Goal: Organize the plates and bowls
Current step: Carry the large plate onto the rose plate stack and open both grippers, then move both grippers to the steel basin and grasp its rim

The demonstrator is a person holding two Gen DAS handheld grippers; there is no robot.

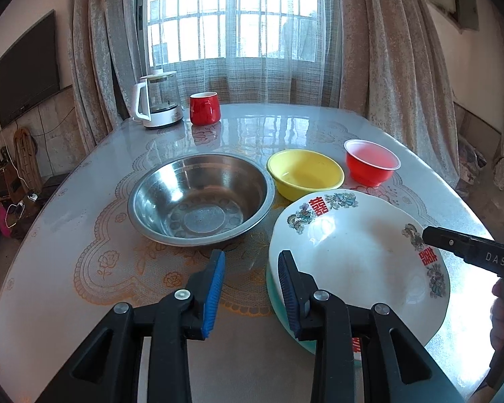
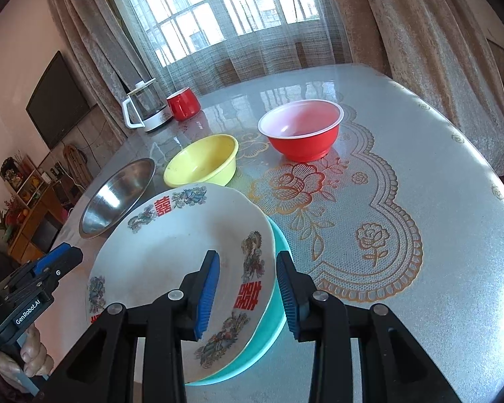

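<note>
2 hand-held grippers [image 1: 252, 288] [image 2: 247, 288] angle downward, jaws apart, flanking plate [image 1: 352, 262].

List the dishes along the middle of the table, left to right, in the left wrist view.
steel bowl → yellow bowl → red bowl

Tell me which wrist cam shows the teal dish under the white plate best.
Right wrist: the teal dish shows as a broad crescent along the right edge of the white plate. Left wrist catches only a thin sliver beside the left gripper.
</note>
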